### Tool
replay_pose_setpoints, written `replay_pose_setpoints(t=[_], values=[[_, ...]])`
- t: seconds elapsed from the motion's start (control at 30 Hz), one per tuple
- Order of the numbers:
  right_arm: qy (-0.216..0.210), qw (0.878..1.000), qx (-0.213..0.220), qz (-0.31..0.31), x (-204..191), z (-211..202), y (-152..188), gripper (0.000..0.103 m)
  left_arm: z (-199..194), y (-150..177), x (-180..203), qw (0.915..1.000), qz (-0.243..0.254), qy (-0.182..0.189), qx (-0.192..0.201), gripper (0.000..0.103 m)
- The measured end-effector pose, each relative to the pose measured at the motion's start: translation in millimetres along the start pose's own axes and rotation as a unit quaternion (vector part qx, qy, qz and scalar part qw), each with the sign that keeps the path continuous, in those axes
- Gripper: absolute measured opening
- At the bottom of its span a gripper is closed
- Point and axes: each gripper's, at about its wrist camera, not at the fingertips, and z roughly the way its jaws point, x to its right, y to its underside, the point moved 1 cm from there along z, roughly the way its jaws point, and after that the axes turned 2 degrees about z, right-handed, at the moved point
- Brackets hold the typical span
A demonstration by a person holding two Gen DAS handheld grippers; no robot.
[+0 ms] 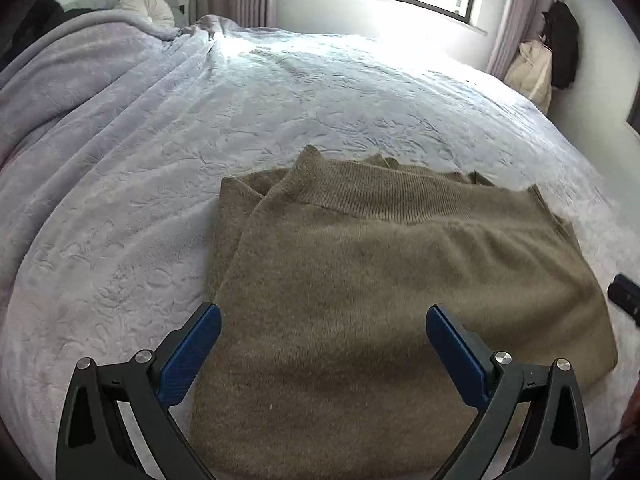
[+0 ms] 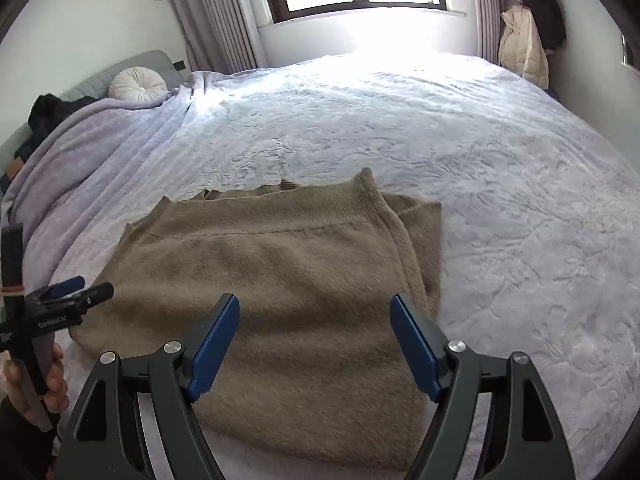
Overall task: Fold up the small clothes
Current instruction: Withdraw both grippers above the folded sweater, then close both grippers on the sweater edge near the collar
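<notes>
A tan knit sweater [image 1: 380,280] lies folded flat on the pale bedspread [image 1: 200,128], its ribbed hem at the far side. My left gripper [image 1: 323,316] hovers open over the sweater's near left part, nothing between its blue pads [image 1: 192,356]. In the right wrist view the same sweater [image 2: 280,272] fills the middle. My right gripper [image 2: 315,308] is open above its near right part, with its pads [image 2: 416,348] clear of the knit. The left gripper [image 2: 68,288] shows at the left edge, held by a hand [image 2: 52,384].
The bedspread [image 2: 480,152] stretches wide to the right and far side. A lilac blanket [image 2: 80,152] is bunched at the left with a round white cushion [image 2: 138,84]. Jackets [image 2: 524,48] hang by the window wall.
</notes>
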Motion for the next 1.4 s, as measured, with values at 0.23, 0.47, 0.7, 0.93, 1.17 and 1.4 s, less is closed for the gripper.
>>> replay_pose_setpoints(t=[0.23,0.47,0.7,0.93,1.17,1.4], values=[[0.080,0.994,-0.041,-0.059,-29.4,72.7,12.0,0.081,53.4,5.3,1.0,0.9978,0.013,-0.052,-0.039,0.103],[0.044,0.998,-0.038,-0.023,7.1,39.5,20.9,0.081,34.2,14.5,-37.1,0.9980,-0.043,-0.035,-0.029,0.103],[0.037,0.999,0.001,-0.006,-7.2,16.6,-19.6,0.082,21.4,-17.8,-8.8,0.9990,-0.039,-0.021,-0.008,0.103],[0.033,0.996,-0.071,-0.030,-52.3,90.7,-55.9,0.082,64.7,-49.2,29.8,0.9969,0.003,-0.023,-0.076,0.103],[0.067,0.990,-0.116,-0.032,-49.0,157.3,-66.7,0.082,111.9,-68.3,31.0,0.9925,0.020,-0.064,-0.102,0.103],[0.090,0.989,-0.115,0.033,17.4,156.2,-82.0,0.080,118.1,-80.1,17.6,0.9927,0.023,-0.039,-0.112,0.103]])
